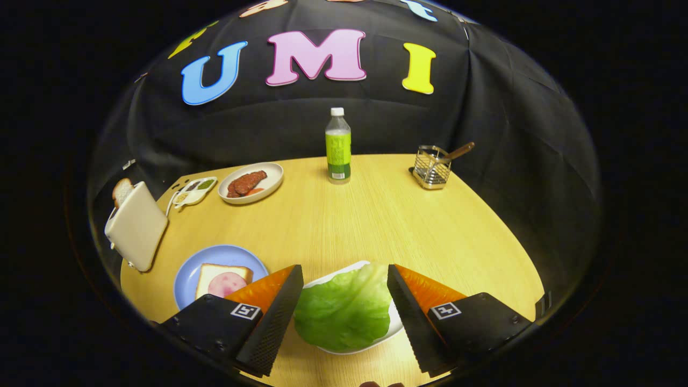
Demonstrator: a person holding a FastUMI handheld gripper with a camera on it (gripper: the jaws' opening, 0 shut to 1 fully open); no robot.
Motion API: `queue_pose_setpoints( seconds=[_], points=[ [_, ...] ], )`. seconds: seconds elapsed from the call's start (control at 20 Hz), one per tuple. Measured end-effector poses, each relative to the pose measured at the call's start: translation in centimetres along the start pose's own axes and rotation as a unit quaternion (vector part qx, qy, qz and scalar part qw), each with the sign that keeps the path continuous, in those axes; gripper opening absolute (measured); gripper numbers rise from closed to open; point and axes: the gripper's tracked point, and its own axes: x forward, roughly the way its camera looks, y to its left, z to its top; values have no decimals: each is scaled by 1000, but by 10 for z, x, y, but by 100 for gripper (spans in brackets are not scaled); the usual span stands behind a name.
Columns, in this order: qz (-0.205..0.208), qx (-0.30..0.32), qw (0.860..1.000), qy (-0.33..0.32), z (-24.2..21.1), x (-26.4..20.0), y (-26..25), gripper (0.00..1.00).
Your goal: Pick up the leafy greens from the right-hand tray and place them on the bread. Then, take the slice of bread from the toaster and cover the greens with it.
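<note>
A green lettuce leaf (pixel 344 309) lies on a white tray (pixel 336 276), right between my two fingers. My gripper (pixel 345 282) is open, with one finger on each side of the leaf and neither pressing on it. Left of the fingers a blue plate (pixel 188 269) holds a bread slice (pixel 212 275) topped with a round pink ham slice (pixel 228 284). Further left stands a cream toaster (pixel 137 226), with a second bread slice (pixel 122 191) sticking out of its top.
On the far side of the wooden table (pixel 376 226) are a white plate of meat (pixel 251 183), a small divided condiment dish (pixel 194 191), a green-labelled bottle (pixel 338 145) and a wire holder with a wooden-handled utensil (pixel 434 165).
</note>
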Motion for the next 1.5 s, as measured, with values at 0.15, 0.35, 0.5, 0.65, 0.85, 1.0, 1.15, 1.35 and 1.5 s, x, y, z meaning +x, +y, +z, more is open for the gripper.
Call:
queue_pose_setpoints(
  seconds=[0.15,0.35,0.5,0.65,0.85,1.0,1.15,1.35,1.5],
  points=[
    [-12,6,999,31,-23,22,-3,99],
    [-28,-11,997,68,-53,39,-5,99],
    [-21,6,996,84,-61,41,-3,100],
    [-14,-1,997,82,-58,42,0,96],
    [-2,-11,995,101,-60,41,0,75],
    [4,-7,994,106,-59,42,-2,43],
    [7,2,994,110,-57,41,-2,15],
    [40,21,991,127,-55,38,2,8],
    [38,16,994,104,-32,26,-2,7]
  ],
)
